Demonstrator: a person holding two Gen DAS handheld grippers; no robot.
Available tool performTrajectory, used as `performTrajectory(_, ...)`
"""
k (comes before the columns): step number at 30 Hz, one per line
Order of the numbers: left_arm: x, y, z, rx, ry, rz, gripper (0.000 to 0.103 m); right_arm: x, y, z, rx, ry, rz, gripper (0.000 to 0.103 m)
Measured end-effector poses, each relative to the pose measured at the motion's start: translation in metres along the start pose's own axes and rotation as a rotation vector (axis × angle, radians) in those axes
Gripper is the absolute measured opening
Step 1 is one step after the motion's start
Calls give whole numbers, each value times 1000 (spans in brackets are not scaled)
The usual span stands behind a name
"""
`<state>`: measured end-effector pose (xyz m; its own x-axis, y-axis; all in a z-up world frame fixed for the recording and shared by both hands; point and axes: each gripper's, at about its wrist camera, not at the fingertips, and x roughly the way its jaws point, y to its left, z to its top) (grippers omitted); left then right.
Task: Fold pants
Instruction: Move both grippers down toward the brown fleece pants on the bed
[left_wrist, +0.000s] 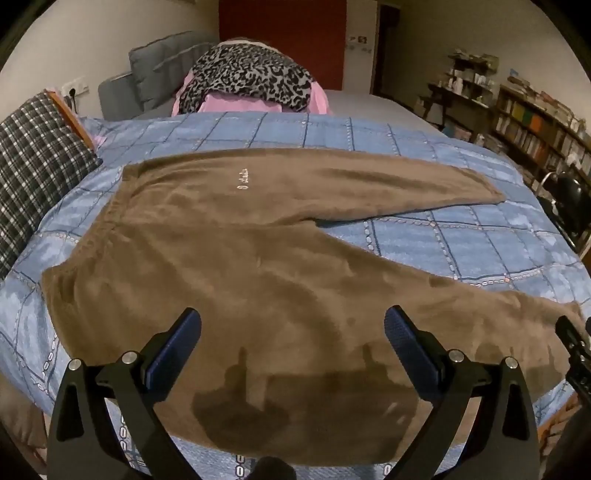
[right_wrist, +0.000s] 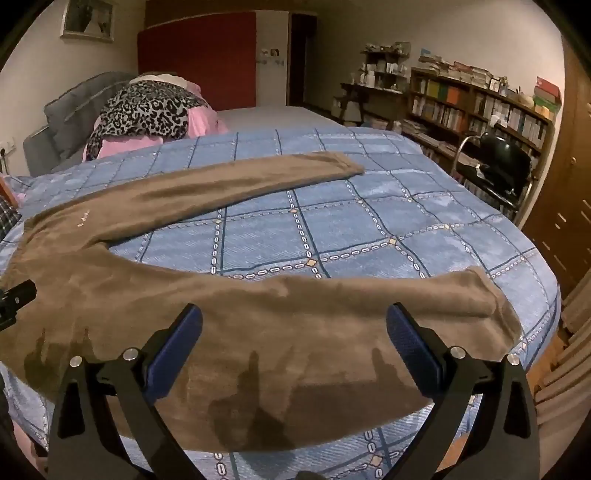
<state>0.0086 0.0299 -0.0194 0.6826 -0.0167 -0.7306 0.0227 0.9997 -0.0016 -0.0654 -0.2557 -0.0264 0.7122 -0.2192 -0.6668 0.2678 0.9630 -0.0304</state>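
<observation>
Bed: a blue checked cover (left_wrist: 424, 236) took up most of both views, lying smooth with only light wrinkles.
Pants: brown pants (left_wrist: 229, 258) lay flat on the cover, waistband toward 9 o'clock, legs spread in a V toward 3 o'clock (a small pale logo on the far leg).
Left gripper: the left gripper (left_wrist: 291, 332) hovered over the near leg, fingers spread wide, nothing between them.
Right gripper: the right gripper (right_wrist: 293, 328) hung above the near leg close to its cuff, also released and empty.
Far end: a pile of leopard-print and pink clothes (left_wrist: 251, 81) sat at 12 o'clock.
Room: bookshelves (right_wrist: 480, 107) and a black chair (right_wrist: 502, 162) stood at 2 o'clock, a red panel (right_wrist: 199, 55) at 12.
Pillow: a plaid pillow (left_wrist: 33, 166) lay at 9 o'clock.
</observation>
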Motion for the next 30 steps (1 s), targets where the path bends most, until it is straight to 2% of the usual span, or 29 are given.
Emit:
performTrajectory(8, 8, 8, -3, -6, 16, 26, 98, 6, -1, -1, 4, 17, -11, 100)
performTrajectory(17, 23, 16, -5, -32, 67, 39, 98, 22, -11, -3, 14, 90, -38, 100)
performTrajectory(30, 41, 31, 0, -50, 99, 78, 98, 40, -12, 6, 11, 122, -42, 100)
